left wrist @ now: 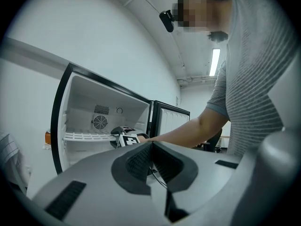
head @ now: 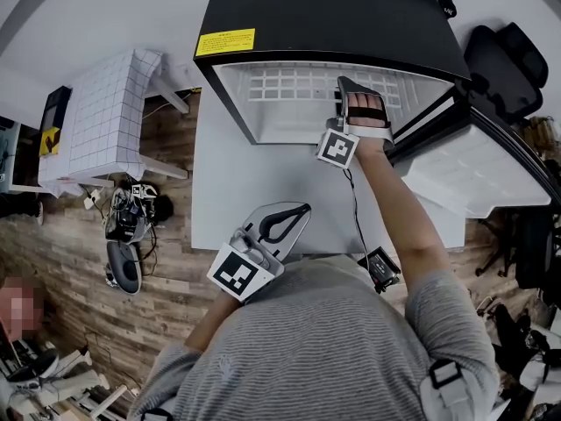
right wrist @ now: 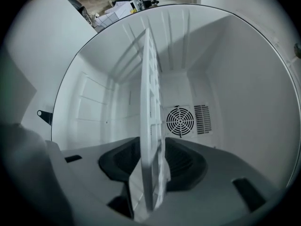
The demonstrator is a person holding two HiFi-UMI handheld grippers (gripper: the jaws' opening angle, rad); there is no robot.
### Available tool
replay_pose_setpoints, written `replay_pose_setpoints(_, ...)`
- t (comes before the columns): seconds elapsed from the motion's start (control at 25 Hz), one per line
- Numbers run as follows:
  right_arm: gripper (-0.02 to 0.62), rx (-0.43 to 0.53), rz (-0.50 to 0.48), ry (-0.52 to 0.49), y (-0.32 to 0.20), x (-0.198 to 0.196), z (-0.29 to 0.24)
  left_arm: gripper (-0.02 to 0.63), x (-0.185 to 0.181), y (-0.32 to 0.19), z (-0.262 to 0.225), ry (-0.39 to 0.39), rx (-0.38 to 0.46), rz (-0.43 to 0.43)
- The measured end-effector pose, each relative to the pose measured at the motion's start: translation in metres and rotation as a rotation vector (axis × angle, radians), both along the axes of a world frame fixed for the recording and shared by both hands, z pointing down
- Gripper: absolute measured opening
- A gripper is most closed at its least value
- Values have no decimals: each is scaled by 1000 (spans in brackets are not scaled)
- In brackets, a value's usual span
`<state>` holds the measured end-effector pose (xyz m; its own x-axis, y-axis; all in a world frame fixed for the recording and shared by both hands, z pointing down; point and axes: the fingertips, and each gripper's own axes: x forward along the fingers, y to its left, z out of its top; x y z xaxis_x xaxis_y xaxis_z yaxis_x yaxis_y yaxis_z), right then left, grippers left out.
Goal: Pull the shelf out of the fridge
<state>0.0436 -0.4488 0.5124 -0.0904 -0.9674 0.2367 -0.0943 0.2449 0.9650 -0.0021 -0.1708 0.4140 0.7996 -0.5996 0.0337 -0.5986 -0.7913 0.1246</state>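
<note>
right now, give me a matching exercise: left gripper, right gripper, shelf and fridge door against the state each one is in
Things:
1. left gripper
2. right gripper
3. shelf
4. fridge door

States:
A. swung open
B. shut on the shelf's front edge
C. shut, holding nothing
D. white grid, inside the fridge

Pairs: 1-C, 2-B, 3-D, 4-A

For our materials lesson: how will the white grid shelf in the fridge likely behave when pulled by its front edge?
Probably light: the shelf is a thin open lattice. Likely stiff: it runs straight from the right hand-held gripper clamping its edge.
</note>
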Motion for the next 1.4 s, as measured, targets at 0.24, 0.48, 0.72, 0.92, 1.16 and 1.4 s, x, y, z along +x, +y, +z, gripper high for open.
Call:
replay_pose_setpoints(0.24,164,-6,-23,20,-6,-4,3,11,0,-4,0,2,2,6)
replay_pose_setpoints(0.48,163,22,-34,93,-14,-3,5,11,0,-7,0,4,2,15)
replay_pose_setpoints(0.72,52,68,-33,81,-18,0,-2,11,1,-8,2,1,-4,20)
replay_pose_setpoints(0.92,41,88,-18,65,-18,1,-1,11,0,-9,3,-1,-8,20)
replay_pose_setpoints(1.16,41,88,-4,51,-18,2,-2,11,-1,-9,3,0,-7,18)
replay_pose_setpoints(1.4,41,79,0,47,-18,1,-2,11,0,-6,4,2,-5,22)
